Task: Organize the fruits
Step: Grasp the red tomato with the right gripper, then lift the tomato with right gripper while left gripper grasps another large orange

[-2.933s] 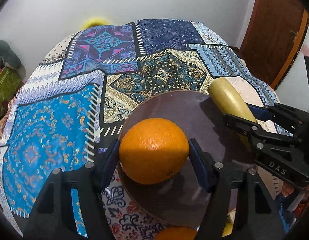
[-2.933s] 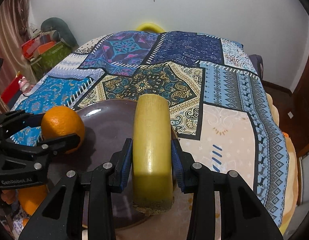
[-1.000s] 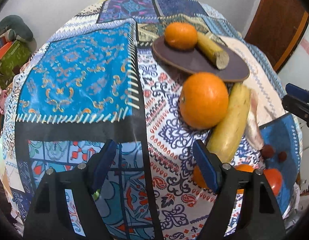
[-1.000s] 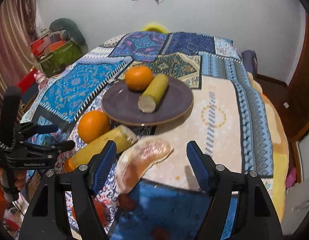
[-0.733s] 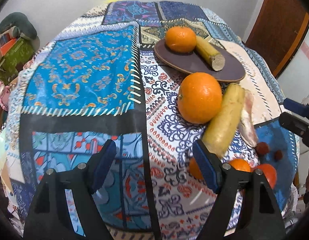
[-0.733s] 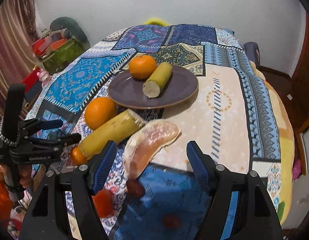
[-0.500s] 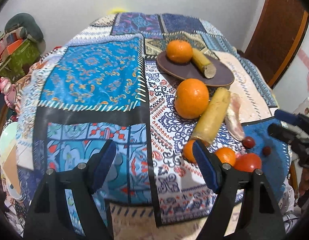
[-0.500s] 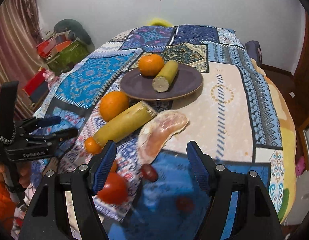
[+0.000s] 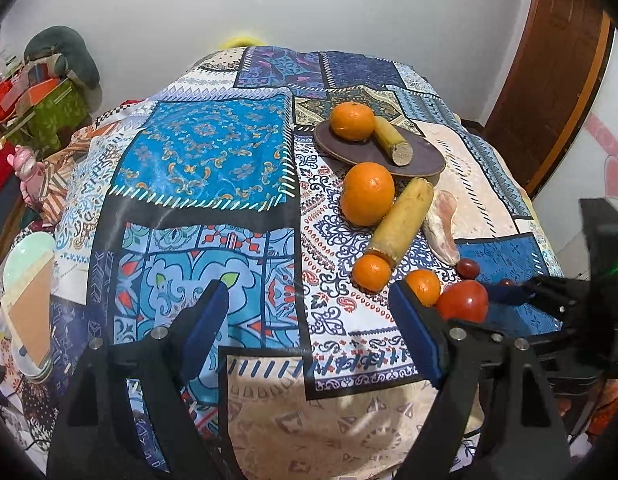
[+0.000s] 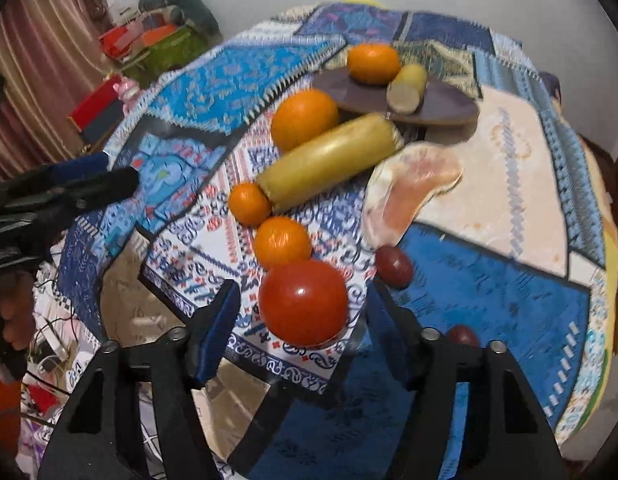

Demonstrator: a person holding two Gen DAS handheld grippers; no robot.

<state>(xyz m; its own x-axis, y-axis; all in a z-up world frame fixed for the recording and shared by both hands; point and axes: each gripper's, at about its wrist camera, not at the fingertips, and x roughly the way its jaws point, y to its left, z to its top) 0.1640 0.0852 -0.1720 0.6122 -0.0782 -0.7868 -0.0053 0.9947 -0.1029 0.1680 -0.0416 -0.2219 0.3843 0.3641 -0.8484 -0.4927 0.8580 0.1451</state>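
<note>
A dark plate (image 9: 425,156) (image 10: 449,100) holds an orange (image 9: 352,120) (image 10: 373,62) and a cut banana piece (image 9: 393,142) (image 10: 407,86). On the cloth nearer me lie a big orange (image 9: 367,193) (image 10: 305,118), a long banana piece (image 9: 403,222) (image 10: 329,162), a pale pomelo wedge (image 9: 441,224) (image 10: 413,192), two small oranges (image 10: 249,204) (image 10: 283,242), a red tomato (image 9: 463,300) (image 10: 303,307) and dark grapes (image 10: 393,266). My left gripper (image 9: 309,332) is open and empty over the table's near edge. My right gripper (image 10: 305,332) is open with the tomato between its jaws' tips.
The patchwork cloth (image 9: 205,148) covers a round table. Boxes and a green bag (image 9: 49,104) sit at the left wall. A wooden door (image 9: 549,80) stands at the right. A pale plate with a card (image 9: 27,300) lies at the left edge.
Both grippers let go of the orange and banana piece on the plate and drew back to the near edge. The right gripper has since moved left and down toward the tomato.
</note>
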